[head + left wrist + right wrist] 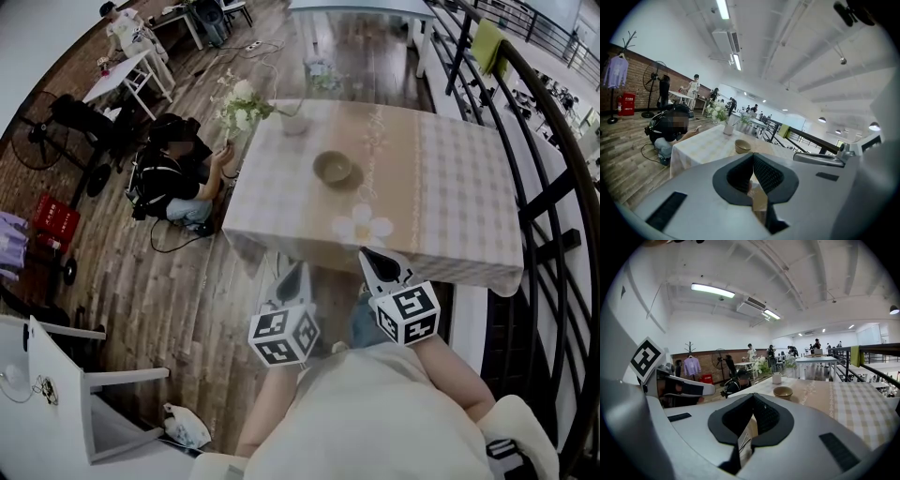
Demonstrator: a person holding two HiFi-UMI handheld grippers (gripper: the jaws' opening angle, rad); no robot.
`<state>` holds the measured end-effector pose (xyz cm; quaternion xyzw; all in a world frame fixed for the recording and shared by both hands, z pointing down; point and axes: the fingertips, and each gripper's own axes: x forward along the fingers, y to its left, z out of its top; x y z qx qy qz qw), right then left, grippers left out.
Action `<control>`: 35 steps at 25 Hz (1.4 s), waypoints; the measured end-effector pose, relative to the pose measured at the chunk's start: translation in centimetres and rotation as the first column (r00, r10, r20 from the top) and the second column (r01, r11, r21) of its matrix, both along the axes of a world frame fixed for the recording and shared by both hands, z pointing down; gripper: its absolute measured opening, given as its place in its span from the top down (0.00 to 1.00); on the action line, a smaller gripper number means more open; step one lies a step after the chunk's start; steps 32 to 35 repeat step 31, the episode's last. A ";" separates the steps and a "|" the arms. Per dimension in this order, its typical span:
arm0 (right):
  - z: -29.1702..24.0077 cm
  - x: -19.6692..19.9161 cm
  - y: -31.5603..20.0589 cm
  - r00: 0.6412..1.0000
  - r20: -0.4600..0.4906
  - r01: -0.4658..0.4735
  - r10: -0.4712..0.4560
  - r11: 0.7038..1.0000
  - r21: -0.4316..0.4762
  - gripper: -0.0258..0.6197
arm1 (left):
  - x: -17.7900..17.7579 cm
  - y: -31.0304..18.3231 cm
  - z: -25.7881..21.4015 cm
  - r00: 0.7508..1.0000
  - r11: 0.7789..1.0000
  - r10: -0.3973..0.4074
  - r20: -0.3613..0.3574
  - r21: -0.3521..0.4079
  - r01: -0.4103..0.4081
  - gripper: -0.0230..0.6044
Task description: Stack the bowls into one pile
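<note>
- On the checked tablecloth, near the middle of the table (450,202) and slightly toward 10 o'clock: one olive-brown bowl (333,168), upright, mouth up.
- Toward 11 o'clock from the bowl, at the table's far left corner: a white vase (293,120) of pale flowers (244,103), well apart from the bowl.
- At 6 o'clock, short of the table's near edge: left gripper (293,281) and right gripper (375,262), side by side, both well apart from the bowl.
- Left gripper view: jaws pressed together at the tips, gripping nothing; bowl ahead at about 12 o'clock.
- Right gripper view: jaws likewise closed tip to tip, empty; bowl ahead toward 1 o'clock, left gripper at 9 o'clock.
- At 9 o'clock of the table, on the wooden floor: a crouching person (173,183).
- At 3 o'clock: a black railing (553,187).
</note>
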<state>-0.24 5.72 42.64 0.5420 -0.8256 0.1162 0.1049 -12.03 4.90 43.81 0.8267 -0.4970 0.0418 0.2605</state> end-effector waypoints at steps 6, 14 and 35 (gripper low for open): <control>0.2 0.2 0.5 1.000 0.006 -0.003 0.003 1.000 -0.011 0.96 | 0.2 0.5 -0.2 1.000 1.000 0.002 -0.004 0.005 -0.002 0.96; -0.4 0.8 0.5 1.000 0.001 -0.005 0.005 1.000 -0.014 0.96 | 0.5 0.5 -0.7 1.000 1.000 -0.002 -0.009 0.008 0.002 0.96; -0.3 0.6 0.1 1.000 0.030 0.004 -0.004 1.000 -0.008 0.96 | 0.5 0.4 -0.4 1.000 1.000 -0.006 -0.011 -0.001 0.006 0.96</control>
